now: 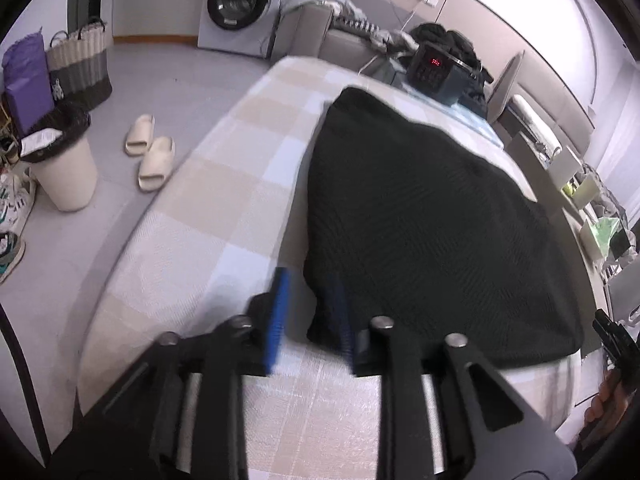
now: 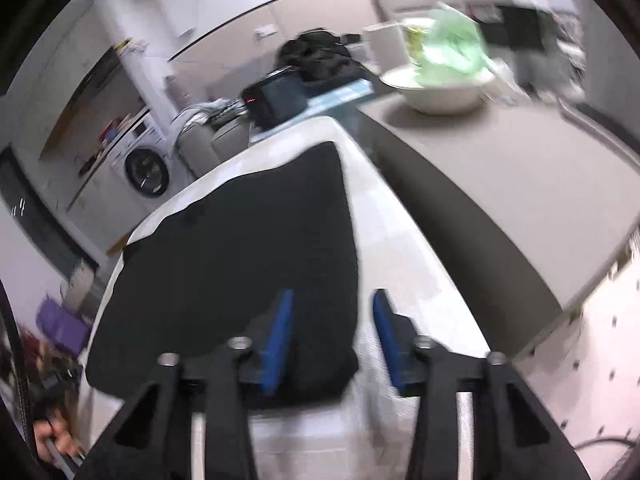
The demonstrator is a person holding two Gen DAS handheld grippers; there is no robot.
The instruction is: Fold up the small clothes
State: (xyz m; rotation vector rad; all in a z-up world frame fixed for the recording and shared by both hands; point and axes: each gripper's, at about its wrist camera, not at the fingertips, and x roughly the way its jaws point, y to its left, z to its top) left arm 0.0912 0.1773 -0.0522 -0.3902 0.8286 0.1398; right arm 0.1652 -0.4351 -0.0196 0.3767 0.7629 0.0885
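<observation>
A black garment [image 1: 432, 220] lies flat on a checked beige and white cloth-covered table [image 1: 224, 208]. My left gripper [image 1: 312, 316] is open, its blue pads [image 1: 280, 312] straddling the garment's near left corner. In the right wrist view the same black garment [image 2: 248, 240] lies on the table [image 2: 404, 264]. My right gripper [image 2: 332, 340] is open, with its left pad [image 2: 278, 344] over the garment's near right corner and its right pad over the bare cloth.
A dark box with a red display [image 1: 436, 72] and a pile of dark clothes [image 1: 448, 40] sit at the table's far end. A washing machine [image 1: 240, 4], baskets [image 1: 80, 64], a bin [image 1: 68, 172] and slippers [image 1: 148, 156] are on the left floor. A bowl [image 2: 440, 88] stands on a grey counter [image 2: 500, 184].
</observation>
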